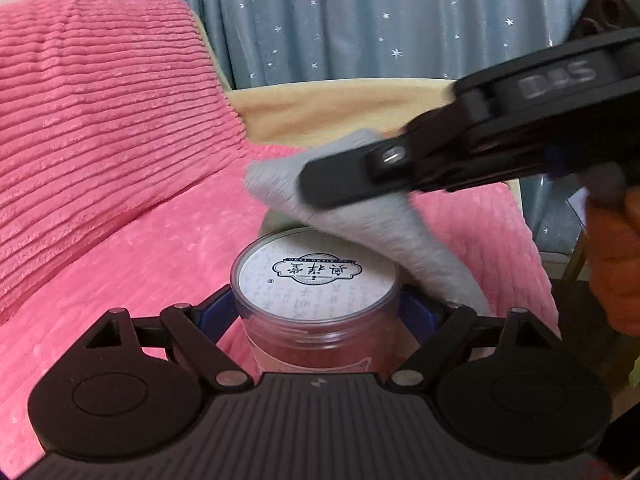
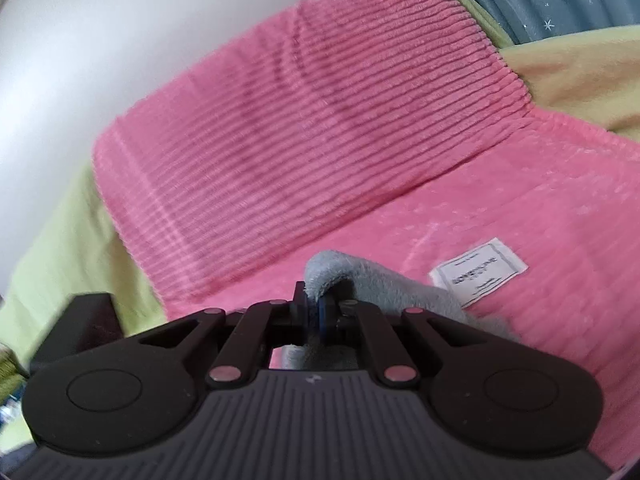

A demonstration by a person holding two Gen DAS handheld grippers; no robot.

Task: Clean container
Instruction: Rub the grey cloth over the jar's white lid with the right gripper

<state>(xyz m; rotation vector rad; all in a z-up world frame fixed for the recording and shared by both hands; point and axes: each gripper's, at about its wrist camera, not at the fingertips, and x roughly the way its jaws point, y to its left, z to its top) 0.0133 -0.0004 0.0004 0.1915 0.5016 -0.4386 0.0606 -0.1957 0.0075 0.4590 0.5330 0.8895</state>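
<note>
A clear round container (image 1: 318, 308) with a white printed lid and reddish contents stands upright between the fingers of my left gripper (image 1: 316, 312), which is shut on it. Above and behind the lid, my right gripper (image 1: 320, 184) reaches in from the right, shut on a grey cloth (image 1: 384, 232). The cloth hangs over the lid's far right edge. In the right wrist view the grey cloth (image 2: 360, 280) is pinched between the closed pads of my right gripper (image 2: 316, 312) and trails off to the right.
A pink ribbed blanket (image 1: 120, 160) covers the sofa seat and back, with a white label (image 2: 480, 272) sewn on. A blue starred curtain (image 1: 380, 20) hangs behind. A person's orange sleeve (image 1: 616, 264) is at the right edge.
</note>
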